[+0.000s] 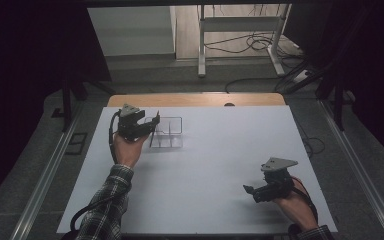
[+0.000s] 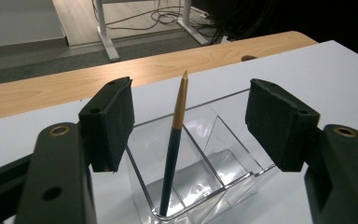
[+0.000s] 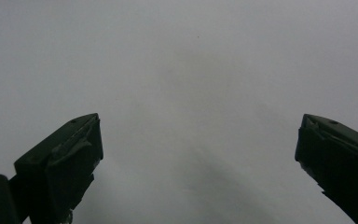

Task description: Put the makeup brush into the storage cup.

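Note:
A clear plastic organizer (image 2: 228,161) with several compartments stands on the white table top (image 1: 220,165), at the far left (image 1: 169,133). A dark pen with a gold upper end (image 2: 173,149) leans upright in its left compartment. My left gripper (image 2: 189,123) is open, a jaw on either side of the pen, and neither pad (image 2: 114,121) touches it. In the high view my left gripper (image 1: 152,125) sits at the organizer's left edge. My right gripper (image 1: 248,190) rests low near the table's front right, open (image 3: 198,158) with nothing between its jaws.
A wooden strip (image 1: 195,99) runs along the table's far edge. Beyond it, on the floor, stand a white metal frame (image 1: 240,30) and loose cables (image 1: 260,42). Dark curtains close off both sides.

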A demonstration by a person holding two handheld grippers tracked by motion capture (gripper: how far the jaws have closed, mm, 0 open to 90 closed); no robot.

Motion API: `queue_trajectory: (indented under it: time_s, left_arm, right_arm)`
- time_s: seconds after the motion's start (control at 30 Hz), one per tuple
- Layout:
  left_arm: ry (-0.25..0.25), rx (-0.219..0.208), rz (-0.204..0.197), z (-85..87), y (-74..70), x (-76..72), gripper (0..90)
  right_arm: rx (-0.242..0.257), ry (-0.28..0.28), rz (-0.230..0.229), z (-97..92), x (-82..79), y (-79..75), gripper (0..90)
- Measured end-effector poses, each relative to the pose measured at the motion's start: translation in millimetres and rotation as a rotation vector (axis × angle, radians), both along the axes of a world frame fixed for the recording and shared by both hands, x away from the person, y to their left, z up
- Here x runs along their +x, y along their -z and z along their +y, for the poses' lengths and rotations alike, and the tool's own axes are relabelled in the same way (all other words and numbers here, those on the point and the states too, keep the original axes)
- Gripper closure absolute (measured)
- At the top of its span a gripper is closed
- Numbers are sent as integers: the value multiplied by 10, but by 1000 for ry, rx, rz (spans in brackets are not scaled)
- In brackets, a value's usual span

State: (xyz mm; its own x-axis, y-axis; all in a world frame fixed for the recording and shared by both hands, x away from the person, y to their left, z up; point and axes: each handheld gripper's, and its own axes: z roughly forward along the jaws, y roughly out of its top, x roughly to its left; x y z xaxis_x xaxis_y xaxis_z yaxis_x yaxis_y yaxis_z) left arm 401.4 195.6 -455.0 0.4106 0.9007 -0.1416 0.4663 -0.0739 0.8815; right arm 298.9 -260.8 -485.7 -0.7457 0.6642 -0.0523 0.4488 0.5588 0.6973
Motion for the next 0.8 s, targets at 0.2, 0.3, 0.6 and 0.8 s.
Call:
queue_trajectory:
  time_s: [0.2,0.3,0.6,0.8]
  left_arm:
    - [10,-8,1,9,-41,-22,294]
    - [15,-7,5,10,-61,-37,264]
    - [41,0,18,-21,-108,-86,191]
    - [55,-13,24,-28,-139,-114,158]
  right_arm:
    - [0,0,1,2,0,1,9]
    - [0,0,1,3,0,1,9]
    - [-2,0,1,7,1,2,9]
    - [-1,-1,1,8,2,4,9]
